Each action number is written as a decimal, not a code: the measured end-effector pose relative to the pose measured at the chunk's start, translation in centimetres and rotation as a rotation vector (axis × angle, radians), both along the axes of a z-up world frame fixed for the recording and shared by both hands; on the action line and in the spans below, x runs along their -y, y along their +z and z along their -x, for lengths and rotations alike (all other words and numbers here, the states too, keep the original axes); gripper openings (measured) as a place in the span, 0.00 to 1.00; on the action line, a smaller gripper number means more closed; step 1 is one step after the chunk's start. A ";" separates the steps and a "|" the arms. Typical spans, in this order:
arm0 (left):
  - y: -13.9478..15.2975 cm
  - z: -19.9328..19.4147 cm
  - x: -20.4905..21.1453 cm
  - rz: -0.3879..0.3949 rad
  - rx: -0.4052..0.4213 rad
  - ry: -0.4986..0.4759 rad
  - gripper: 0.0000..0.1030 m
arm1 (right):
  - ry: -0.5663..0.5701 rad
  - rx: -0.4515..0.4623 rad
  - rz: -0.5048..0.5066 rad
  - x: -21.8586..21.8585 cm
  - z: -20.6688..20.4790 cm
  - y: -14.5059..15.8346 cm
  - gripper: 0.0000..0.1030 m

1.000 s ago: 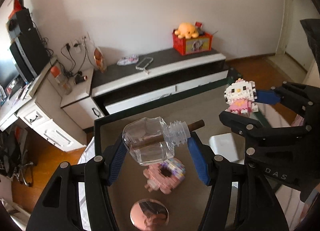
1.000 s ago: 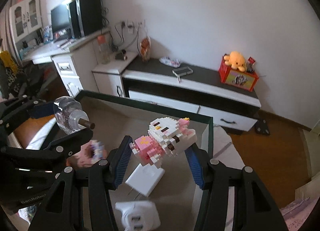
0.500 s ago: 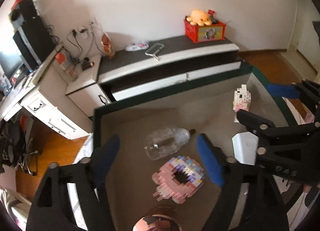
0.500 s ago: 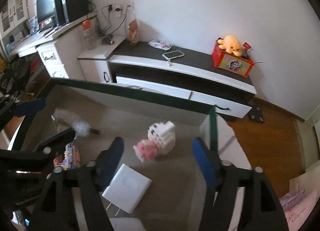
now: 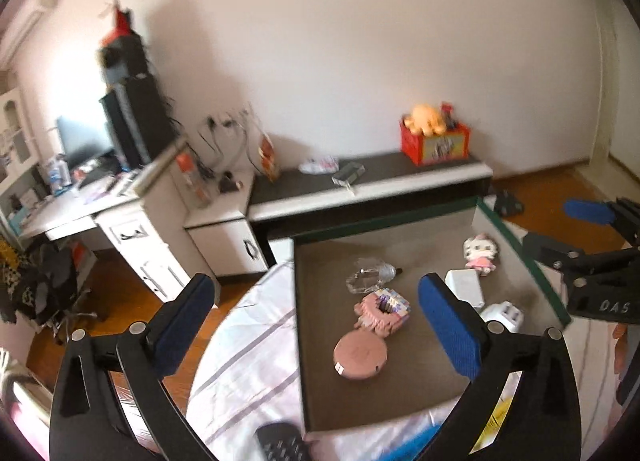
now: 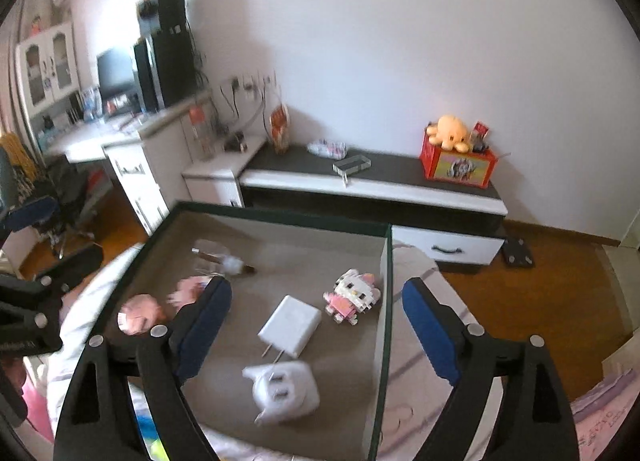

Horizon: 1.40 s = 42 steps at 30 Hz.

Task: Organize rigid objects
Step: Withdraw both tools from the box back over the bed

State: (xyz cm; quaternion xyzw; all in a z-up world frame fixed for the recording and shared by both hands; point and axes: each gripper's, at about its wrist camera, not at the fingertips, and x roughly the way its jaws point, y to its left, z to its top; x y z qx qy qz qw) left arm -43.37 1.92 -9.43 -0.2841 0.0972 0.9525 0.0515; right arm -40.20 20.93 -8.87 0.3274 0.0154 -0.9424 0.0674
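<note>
Left hand-held gripper (image 5: pixel 316 313): its jaws are opening wide, nothing is sitting between the blue pads, and it is hovering above the near left part of the tray.
Right hand-held gripper (image 6: pixel 316 325): its jaws are also opening, gripping nothing, and it is hanging over the near right part of the tray.
Tray (image 6: pixel 280 217): a shallow, dark-rimmed box with a grey-brown floor is resting on a striped white bedsheet (image 5: pixel 248 357).
Glass bottle (image 5: pixel 370 279): it is lying on its side toward the far left of the tray, its dark stopper pointing right.
Block kitten figure (image 6: pixel 352 295): it is lying near the tray's right wall, just beside the flat white charger (image 6: pixel 290 325).
White plug adapter (image 6: pixel 284 391): it is sitting at the near edge, prongs facing up.
Pink block donut (image 5: pixel 382 311): it is resting just in front of the bottle.
Round pink compact (image 5: pixel 360 355): it is lying nearer than the donut, almost touching it.
Remote control (image 5: pixel 280 443): it is lying on the sheet outside the tray.
</note>
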 end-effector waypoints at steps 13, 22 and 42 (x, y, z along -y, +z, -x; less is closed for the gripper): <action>1.3 -16.5 2.6 -0.074 -0.166 0.043 1.00 | -0.070 -0.318 -0.094 1.7 -17.4 3.6 1.00; 0.4 -23.7 3.3 -0.123 -0.193 0.069 1.00 | -0.129 -0.365 -0.041 1.5 -25.3 3.0 1.00; -1.0 -27.4 5.6 -0.134 -0.172 0.100 1.00 | -0.187 -0.338 -0.023 0.8 -29.4 1.3 1.00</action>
